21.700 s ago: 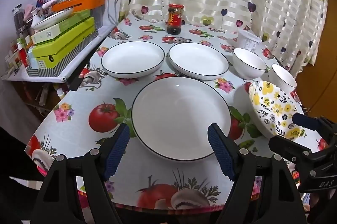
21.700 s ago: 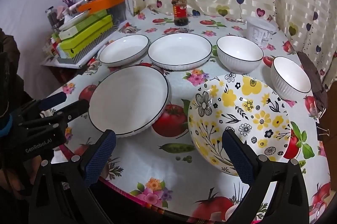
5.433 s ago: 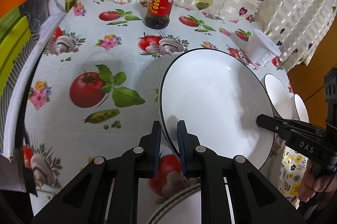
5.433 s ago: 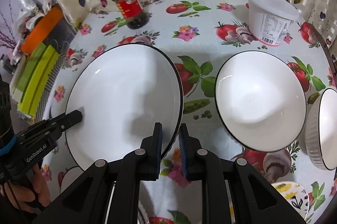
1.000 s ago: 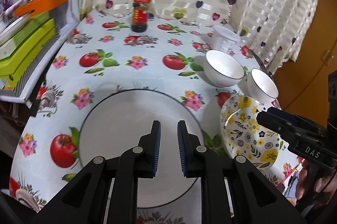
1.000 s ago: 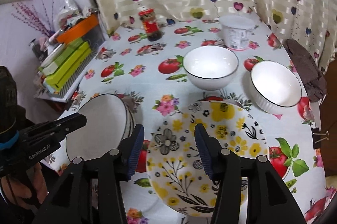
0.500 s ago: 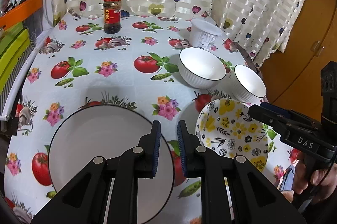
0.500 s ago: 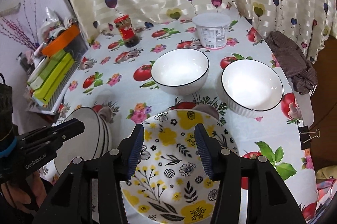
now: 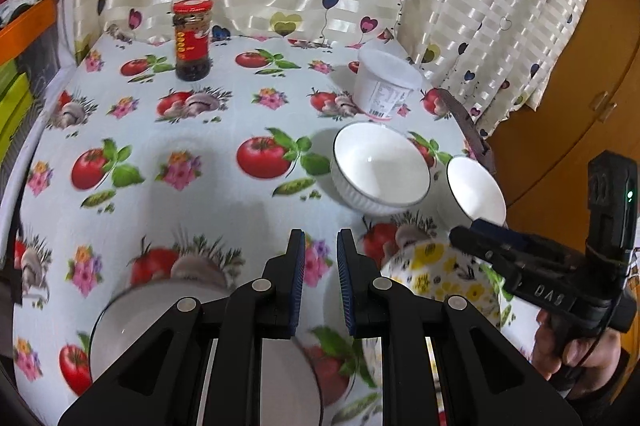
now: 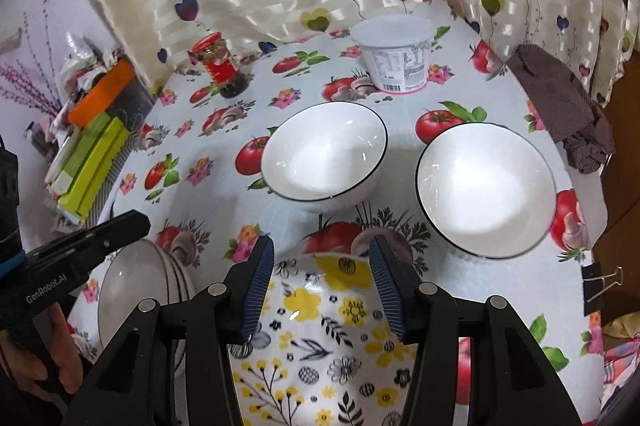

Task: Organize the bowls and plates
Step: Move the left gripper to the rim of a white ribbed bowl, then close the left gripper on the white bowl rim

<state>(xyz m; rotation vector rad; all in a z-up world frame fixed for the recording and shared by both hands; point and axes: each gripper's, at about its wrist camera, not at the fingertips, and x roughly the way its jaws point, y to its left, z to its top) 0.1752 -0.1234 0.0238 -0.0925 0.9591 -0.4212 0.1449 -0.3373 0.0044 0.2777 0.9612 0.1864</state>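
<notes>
A stack of white black-rimmed plates (image 9: 132,322) sits at the table's near left; it also shows in the right wrist view (image 10: 136,290). My left gripper (image 9: 321,282) hovers above its right edge, jaws nearly closed on nothing. A yellow flowered bowl (image 10: 332,338) lies near the front, also seen in the left wrist view (image 9: 440,282). My right gripper (image 10: 322,286) is open above its far rim. Two white bowls stand beyond: the left bowl (image 10: 324,158) and the right bowl (image 10: 486,190).
A red-lidded sauce jar (image 9: 192,40) and a white plastic tub (image 9: 384,84) stand near the curtain at the back. A brown cloth (image 10: 560,106) lies at the right edge. Green boxes (image 10: 88,170) are stacked on a shelf at the left.
Both grippers have moved forward and lower over the table. The plate stack has slid toward the bottom of the left view. The two white bowls appear closer in the right view.
</notes>
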